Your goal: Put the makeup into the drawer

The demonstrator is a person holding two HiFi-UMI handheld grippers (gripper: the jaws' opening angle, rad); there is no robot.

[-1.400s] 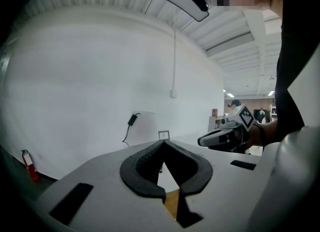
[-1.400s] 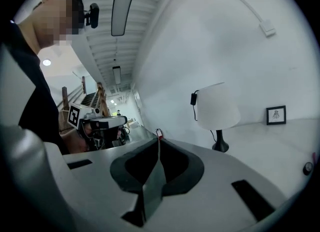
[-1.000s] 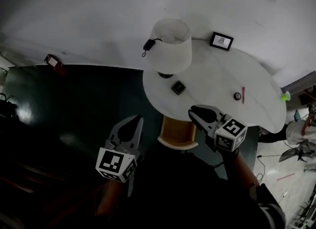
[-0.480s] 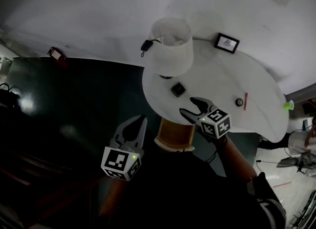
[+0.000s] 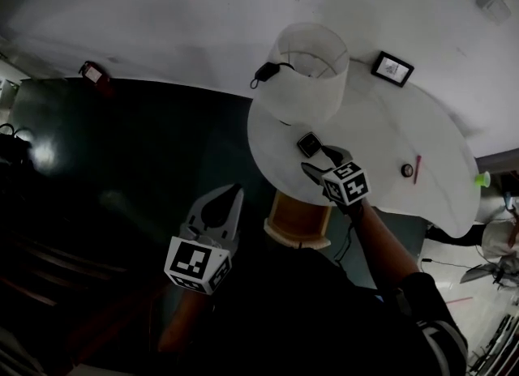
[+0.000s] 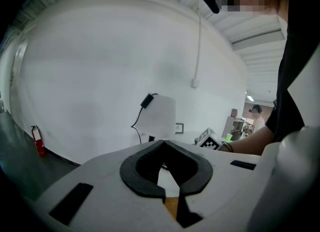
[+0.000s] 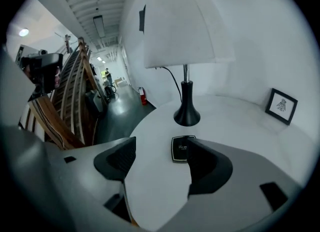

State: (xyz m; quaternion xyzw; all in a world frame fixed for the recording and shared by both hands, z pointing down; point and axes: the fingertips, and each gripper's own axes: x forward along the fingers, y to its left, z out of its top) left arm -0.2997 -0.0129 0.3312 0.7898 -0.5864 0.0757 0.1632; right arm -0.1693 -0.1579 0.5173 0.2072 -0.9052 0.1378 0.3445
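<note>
A black square makeup compact (image 5: 308, 144) (image 7: 183, 148) lies flat on the round white table (image 5: 381, 139), near the lamp's black foot (image 7: 187, 115). My right gripper (image 5: 322, 162) (image 7: 165, 163) hovers low over the table just short of the compact. Its jaws have just been opening and now stand wide apart with nothing between them. The open wooden drawer (image 5: 298, 220) sticks out under the table's near edge. To its left, above the dark floor, my left gripper (image 5: 217, 214) (image 6: 164, 143) stays shut and empty.
A white-shaded lamp (image 5: 312, 70) stands right behind the compact. Farther right on the table are a small framed picture (image 5: 392, 68), a small round item (image 5: 407, 170) and a thin red stick (image 5: 417, 168). A red fire extinguisher (image 5: 96, 74) sits by the wall.
My right gripper has gone from above the drawer forward and down toward the compact, and its jaws have opened from shut to wide. The left gripper has hardly shifted.
</note>
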